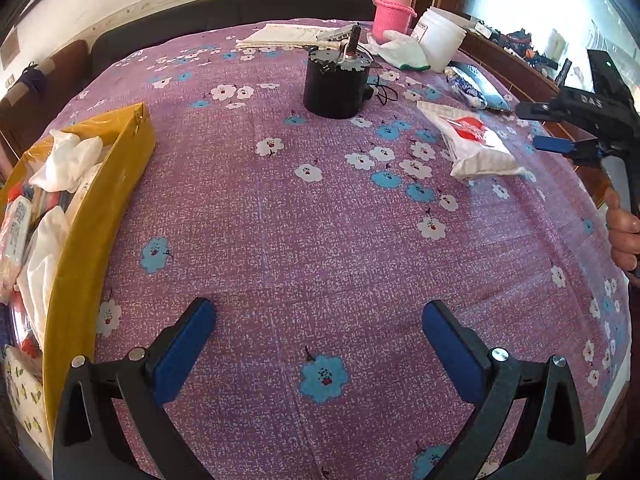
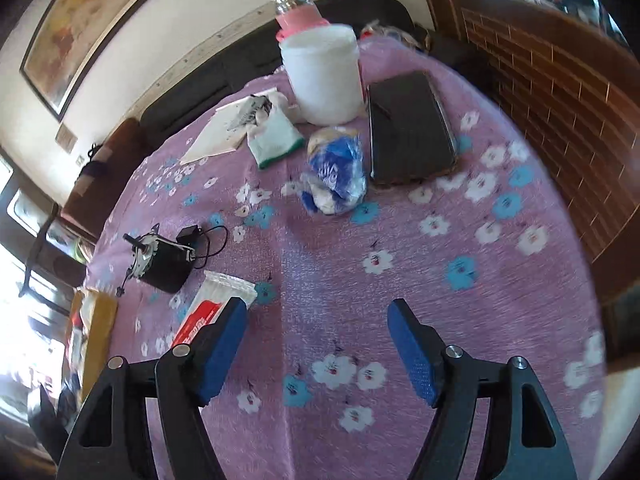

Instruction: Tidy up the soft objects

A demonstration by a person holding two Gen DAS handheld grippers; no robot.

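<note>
My left gripper (image 1: pixel 319 312) hangs open over the purple flowered cloth (image 1: pixel 280 220), nothing between its blue pads. To its left a yellow box (image 1: pixel 108 184) holds white soft cloths and packets. A white-and-red tissue pack (image 1: pixel 476 140) lies at the right, with my right gripper (image 1: pixel 536 128) just beside it. In the right wrist view the right gripper (image 2: pixel 318 312) is open over bare cloth. The tissue pack (image 2: pixel 216 300) lies outside its left finger and is partly hidden by it. Farther off lie a blue-and-white bag (image 2: pixel 338 176) and a white glove (image 2: pixel 276 136) with a green cuff.
A black motor (image 1: pixel 334 84) with wires stands mid-table. At the back are a pink bottle (image 1: pixel 394 12), a white jar (image 1: pixel 440 36) and papers (image 1: pixel 280 36). A black case (image 2: pixel 408 128) lies beside the jar. A wooden ledge (image 2: pixel 560 100) borders the right side. A person's hand (image 1: pixel 624 232) holds the right gripper.
</note>
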